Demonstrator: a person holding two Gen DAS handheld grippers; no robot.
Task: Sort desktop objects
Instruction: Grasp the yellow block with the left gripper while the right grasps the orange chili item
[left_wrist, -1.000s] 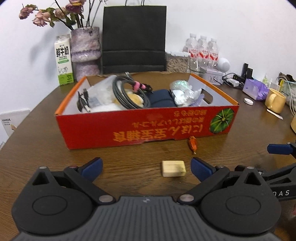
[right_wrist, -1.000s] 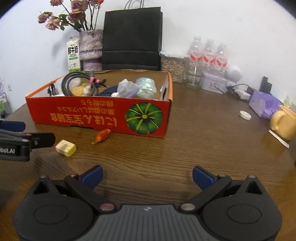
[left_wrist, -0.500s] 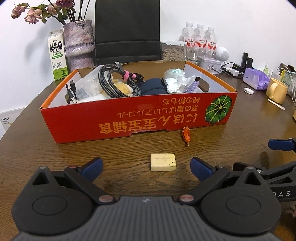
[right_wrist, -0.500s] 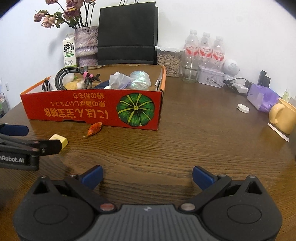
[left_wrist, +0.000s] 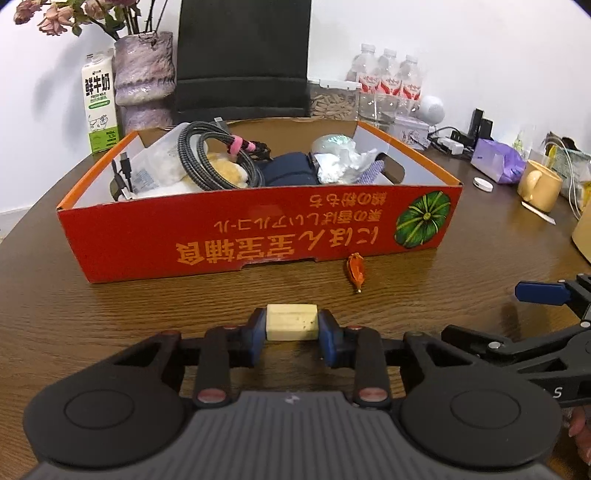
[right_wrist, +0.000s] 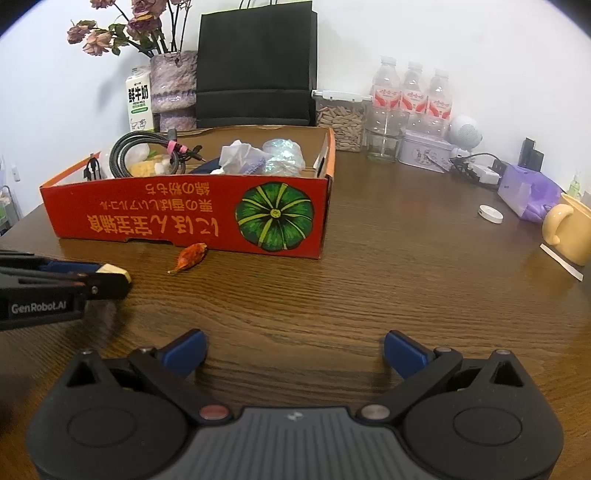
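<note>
Two blue pads (left_wrist: 328, 338) just finishing closing on the pale eraser (left_wrist: 291, 326), long axis crosswise, red box (left_wrist: 258, 236) sitting at twelve o'clock, right gripper (right_wrist: 293, 352) gaping, idling.

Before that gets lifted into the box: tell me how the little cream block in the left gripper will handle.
The cream block looks like an eraser: probably light and a bit rubbery, so the left gripper, whose jaws have just closed on its ends, should hold it. Its flat faces suggest it won't roll on the table.
</note>
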